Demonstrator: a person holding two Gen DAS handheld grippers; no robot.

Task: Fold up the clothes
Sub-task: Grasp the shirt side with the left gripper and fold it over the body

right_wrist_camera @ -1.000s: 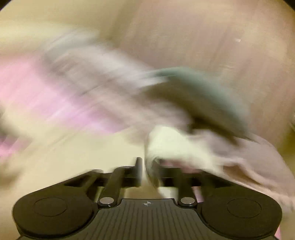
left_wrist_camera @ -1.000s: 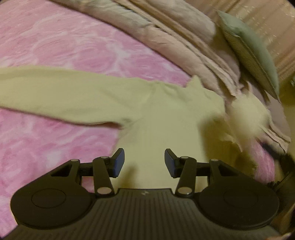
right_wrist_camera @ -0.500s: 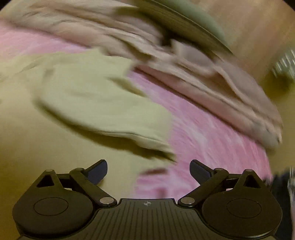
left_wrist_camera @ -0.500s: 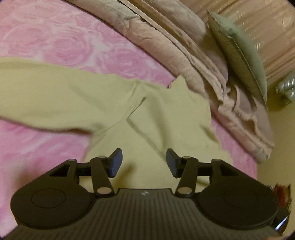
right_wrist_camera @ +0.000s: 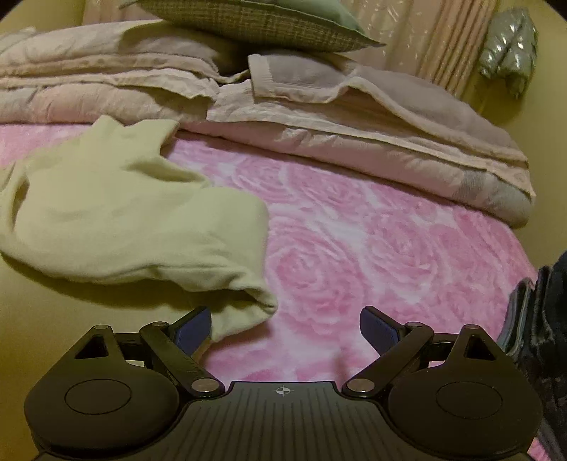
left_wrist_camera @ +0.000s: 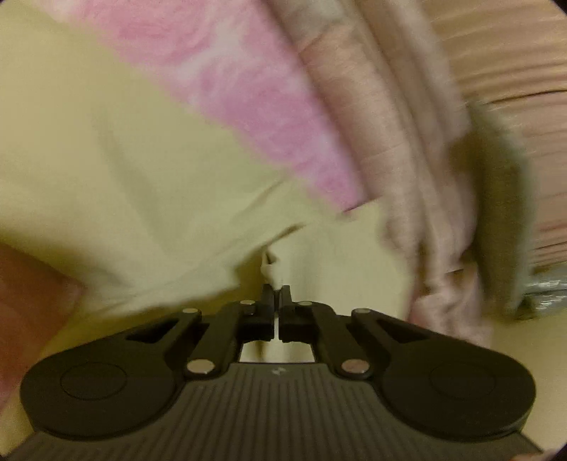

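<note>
A pale yellow long-sleeved top (right_wrist_camera: 117,212) lies on a pink rose-patterned bedspread (right_wrist_camera: 372,241), with one sleeve folded over its body and the cuff near the front. My right gripper (right_wrist_camera: 285,328) hovers open just in front of that cuff, its left fingertip (right_wrist_camera: 194,329) beside the fabric. In the blurred left wrist view the same yellow top (left_wrist_camera: 134,184) fills the left and middle. My left gripper (left_wrist_camera: 276,298) is shut, with a small pinch of the pale fabric sticking out between its fingertips.
A folded beige quilt (right_wrist_camera: 319,117) runs along the far side of the bed, with a green checked pillow (right_wrist_camera: 255,21) on top. Pleated pink curtains (right_wrist_camera: 443,35) hang behind. A dark garment (right_wrist_camera: 538,337) hangs at the right edge.
My left gripper went from open above the top to shut on its fabric, with the view now close and blurred. The right gripper let go of the sleeve, opened wide and now holds still.
</note>
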